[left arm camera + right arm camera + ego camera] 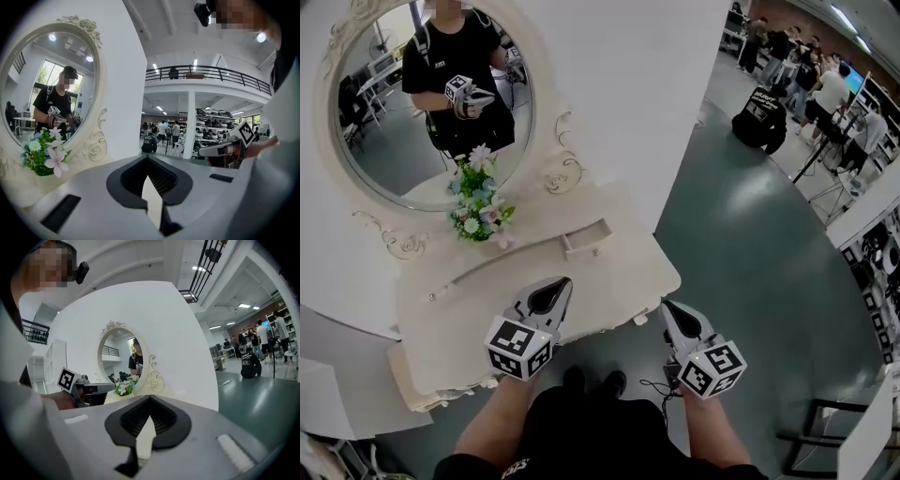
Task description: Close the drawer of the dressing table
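Just short of the cream dressing table, a person in black holds two grippers out level, with nothing in either. The left gripper hangs over the tabletop's front edge, its jaws pressed together at the tips and empty, as the left gripper view confirms. The right gripper sits at its three o'clock, near the table's right front corner. Its jaws are likewise pressed tip to tip, with nothing between them.

The small drawer, a knob on its front, lies at roughly twelve o'clock from the left gripper, apart from both tools. It stands proud of the curved riser around it. A bunch of artificial flowers stands at the drawer's ten o'clock, at the foot of the oval mirror, whose glass reflects the person and one marker cube. Each gripper carries such a cube, the left and the right, close to the person's wrists.

Across the green floor, at about two o'clock from the table, someone crouches beside a standing group.
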`<act>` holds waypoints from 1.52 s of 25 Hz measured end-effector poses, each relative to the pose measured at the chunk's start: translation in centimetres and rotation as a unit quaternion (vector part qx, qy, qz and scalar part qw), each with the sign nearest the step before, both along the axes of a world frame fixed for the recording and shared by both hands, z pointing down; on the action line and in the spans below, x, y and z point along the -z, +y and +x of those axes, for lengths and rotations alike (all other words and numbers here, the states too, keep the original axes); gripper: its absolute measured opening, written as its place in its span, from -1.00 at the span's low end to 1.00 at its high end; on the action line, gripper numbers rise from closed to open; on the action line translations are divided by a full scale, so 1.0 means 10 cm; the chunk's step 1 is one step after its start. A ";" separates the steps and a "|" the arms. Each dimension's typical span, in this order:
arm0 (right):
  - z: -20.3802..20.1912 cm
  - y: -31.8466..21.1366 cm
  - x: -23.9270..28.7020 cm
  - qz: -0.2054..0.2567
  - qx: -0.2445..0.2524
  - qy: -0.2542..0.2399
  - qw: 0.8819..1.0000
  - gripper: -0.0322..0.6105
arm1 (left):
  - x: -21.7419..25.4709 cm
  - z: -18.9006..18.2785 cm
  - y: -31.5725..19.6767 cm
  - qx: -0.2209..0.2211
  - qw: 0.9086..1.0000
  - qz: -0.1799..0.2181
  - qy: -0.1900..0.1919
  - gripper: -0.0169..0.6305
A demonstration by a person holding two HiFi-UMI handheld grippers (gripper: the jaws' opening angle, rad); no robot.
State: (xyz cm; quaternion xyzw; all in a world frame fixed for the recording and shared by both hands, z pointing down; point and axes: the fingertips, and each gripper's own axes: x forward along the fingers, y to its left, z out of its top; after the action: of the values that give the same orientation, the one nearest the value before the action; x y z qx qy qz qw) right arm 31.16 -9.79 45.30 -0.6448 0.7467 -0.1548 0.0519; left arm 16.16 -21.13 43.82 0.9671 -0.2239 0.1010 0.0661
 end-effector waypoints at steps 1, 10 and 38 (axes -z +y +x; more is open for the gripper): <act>0.03 -0.06 -0.03 -0.003 0.004 -0.001 1.000 -0.87 | -0.02 0.03 -0.05 0.004 1.000 -0.004 0.000 -0.93; -0.06 -0.56 -0.19 -0.040 0.036 0.002 0.999 -0.87 | -0.10 0.08 -0.43 0.000 1.000 -0.016 0.004 -0.93; -0.35 -2.14 -1.56 -0.197 0.180 0.060 0.962 -0.18 | -0.57 -0.02 -1.13 0.090 0.993 -0.076 -0.015 -0.93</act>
State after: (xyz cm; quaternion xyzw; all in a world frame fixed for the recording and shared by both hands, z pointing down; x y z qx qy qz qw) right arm 27.68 -31.20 60.94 -0.5056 0.8068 -0.2667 -0.1493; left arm 15.91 -32.41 49.51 0.9335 -0.3030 0.1255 0.1448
